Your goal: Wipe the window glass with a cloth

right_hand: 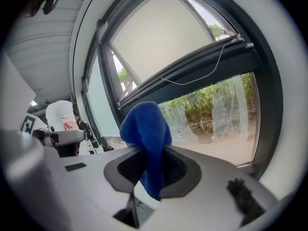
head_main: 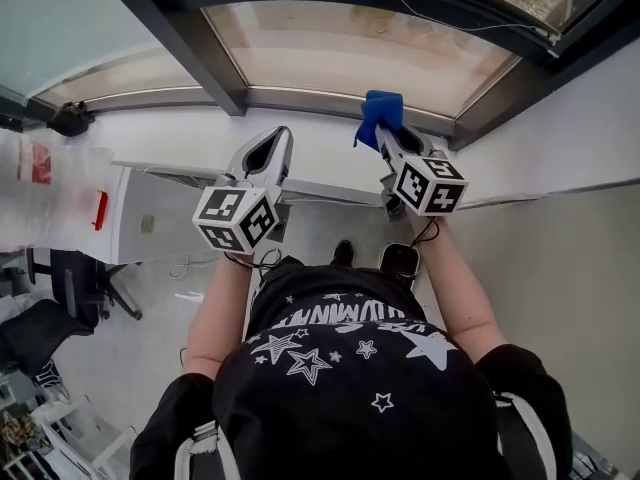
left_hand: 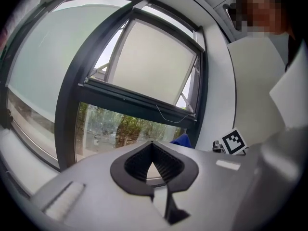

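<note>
Ahead of both tongs stands the window glass (head_main: 350,53). A dark frame post (head_main: 190,43) rises left of the left gripper (head_main: 278,136), and a white wall (head_main: 590,118) flanks the right gripper (head_main: 388,136). Open air lies between them.

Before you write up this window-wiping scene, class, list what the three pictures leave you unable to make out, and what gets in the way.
Head view: whether the blue cloth in the right gripper touches the window glass; the steep angle hides any gap.
Left gripper view: most of the cloth, behind the left gripper's own body.
Head view: print on the white bag, too small and cut by the left edge.
</note>
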`<action>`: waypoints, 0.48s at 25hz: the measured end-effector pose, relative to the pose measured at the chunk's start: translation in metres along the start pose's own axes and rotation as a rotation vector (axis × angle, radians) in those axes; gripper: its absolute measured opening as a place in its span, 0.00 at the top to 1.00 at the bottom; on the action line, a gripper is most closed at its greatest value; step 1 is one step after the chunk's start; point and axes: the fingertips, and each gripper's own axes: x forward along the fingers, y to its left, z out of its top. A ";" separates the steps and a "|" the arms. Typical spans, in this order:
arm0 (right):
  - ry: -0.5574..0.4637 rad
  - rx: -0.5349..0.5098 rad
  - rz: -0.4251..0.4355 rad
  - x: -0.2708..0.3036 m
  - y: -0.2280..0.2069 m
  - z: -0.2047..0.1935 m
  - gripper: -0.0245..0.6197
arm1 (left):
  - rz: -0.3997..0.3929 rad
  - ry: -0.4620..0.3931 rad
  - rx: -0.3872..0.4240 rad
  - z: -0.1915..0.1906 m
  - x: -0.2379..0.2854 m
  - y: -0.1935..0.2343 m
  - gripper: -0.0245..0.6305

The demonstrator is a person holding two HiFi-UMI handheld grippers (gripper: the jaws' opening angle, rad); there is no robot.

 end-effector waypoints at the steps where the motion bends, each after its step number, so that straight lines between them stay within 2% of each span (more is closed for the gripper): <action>1: -0.001 0.010 0.009 0.003 -0.002 0.002 0.84 | 0.014 0.001 0.002 0.000 0.002 0.003 0.95; 8: 0.020 0.006 0.013 0.021 -0.004 0.000 0.84 | 0.092 0.012 -0.008 -0.002 0.003 0.040 0.95; 12: 0.028 0.015 -0.019 0.032 -0.004 -0.003 0.84 | 0.091 0.023 -0.015 -0.001 0.011 0.067 0.95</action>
